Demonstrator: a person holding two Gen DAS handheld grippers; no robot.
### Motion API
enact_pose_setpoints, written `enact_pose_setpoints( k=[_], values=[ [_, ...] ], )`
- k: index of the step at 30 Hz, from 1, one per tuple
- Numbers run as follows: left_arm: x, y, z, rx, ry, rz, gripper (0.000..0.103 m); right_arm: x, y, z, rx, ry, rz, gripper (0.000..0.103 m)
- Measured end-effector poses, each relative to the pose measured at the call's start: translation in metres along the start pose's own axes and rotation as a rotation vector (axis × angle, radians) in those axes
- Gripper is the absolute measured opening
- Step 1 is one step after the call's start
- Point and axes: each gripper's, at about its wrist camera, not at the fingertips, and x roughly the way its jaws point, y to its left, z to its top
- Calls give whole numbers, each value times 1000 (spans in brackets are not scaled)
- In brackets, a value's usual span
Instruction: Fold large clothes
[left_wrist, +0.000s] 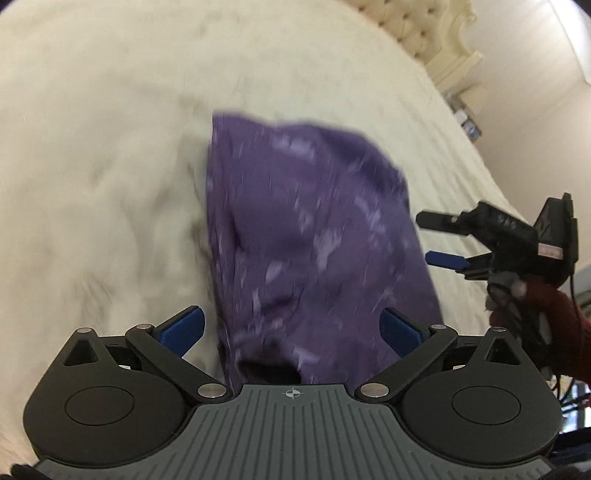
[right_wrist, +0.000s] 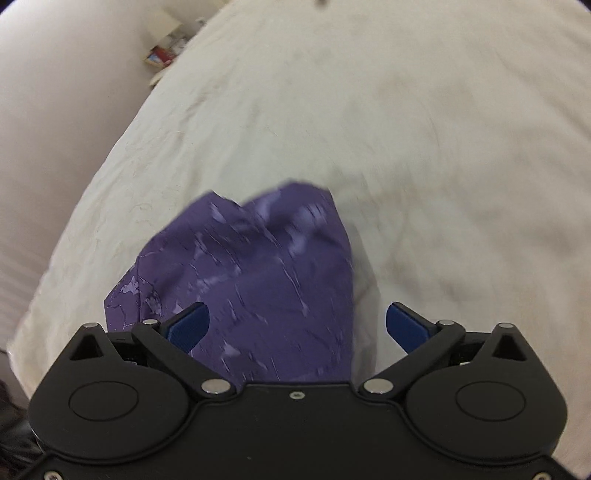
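Observation:
A purple garment (left_wrist: 303, 229) with a pale marbled print lies folded into a narrow bundle on a cream bed sheet (left_wrist: 110, 147). My left gripper (left_wrist: 291, 325) hovers over its near end, open, with the blue pads wide apart and clear of the cloth. In the right wrist view the same garment (right_wrist: 258, 266) lies under my right gripper (right_wrist: 297, 319), which is open too, its pads touching nothing. The right gripper (left_wrist: 424, 238) also shows at the right of the left wrist view, beside the garment's edge, held by a hand in a dark red sleeve (left_wrist: 535, 306).
The bed sheet (right_wrist: 443, 147) spreads wide around the garment. A tufted cream headboard (left_wrist: 417, 29) stands at the far end. Beyond the bed's edge are a pale wall and a small shelf with items (right_wrist: 162, 55).

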Motion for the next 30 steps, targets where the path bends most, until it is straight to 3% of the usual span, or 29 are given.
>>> enact_pose_setpoints(
  k=[4, 10, 19, 24, 30],
  values=[
    [25, 5, -4, -62, 78, -51, 103, 14, -15, -8, 76, 43, 53, 102],
    [52, 16, 1, -184, 139, -91, 103, 41, -19, -4, 87, 116, 140, 102],
    [57, 31, 8, -236, 193, -150, 102, 70, -27, 10, 128, 182, 281, 102],
    [52, 19, 6, -228, 159, -154, 100, 58, -32, 18, 76, 207, 294, 66],
    [70, -23, 22, -198, 115, -197, 100, 25, -52, 45, 31, 143, 300, 62]
  ],
)
